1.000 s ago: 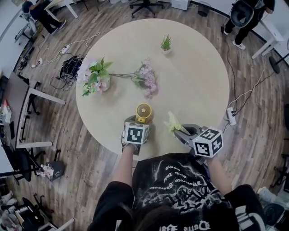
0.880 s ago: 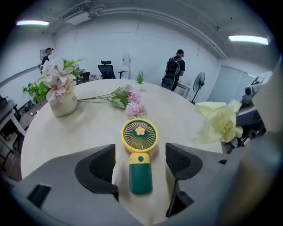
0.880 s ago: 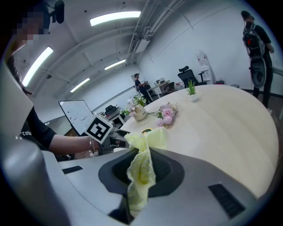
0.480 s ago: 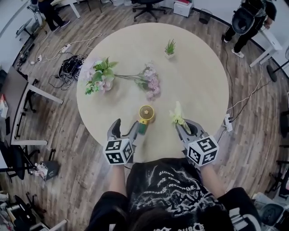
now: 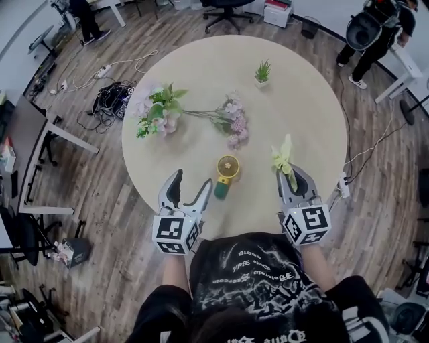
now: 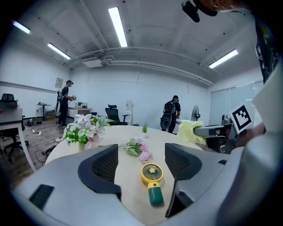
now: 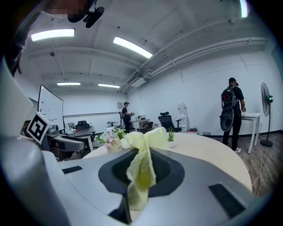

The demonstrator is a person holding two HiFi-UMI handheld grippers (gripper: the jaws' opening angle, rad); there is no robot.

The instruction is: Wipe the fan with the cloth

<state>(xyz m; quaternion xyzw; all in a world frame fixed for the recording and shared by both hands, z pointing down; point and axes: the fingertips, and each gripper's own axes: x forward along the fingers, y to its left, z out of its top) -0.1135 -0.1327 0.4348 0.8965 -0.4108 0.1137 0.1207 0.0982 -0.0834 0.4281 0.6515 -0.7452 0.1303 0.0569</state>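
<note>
Fan (image 5: pixel 226 175) lies flat on the table (image 5: pixel 295 87), near its front edge. My left gripper (image 5: pixel 190 184) hangs just beside it, fingers wide apart and empty, probably ready to steady it. My right gripper (image 5: pixel 293 181) has its fingers closed on the cloth (image 5: pixel 283 158), held up for wiping.

Round pale table (image 5: pixel 301 100) on wood-plank floor (image 5: pixel 134 221), white walls (image 6: pixel 146 95), ceiling strip lights (image 6: pixel 117 26), black office chair (image 5: pixel 224 10).

Shirt: black tee (image 5: pixel 251 281), white lettering and graphic print, black sleeves.
Left tongs (image 5: pixel 192 182): grey shell, dark textured pads (image 6: pixel 104 165), white cube (image 5: pixel 175 233) with black square markers.
Right tongs (image 5: pixel 289 175): same grey build, same marked cube.
</note>
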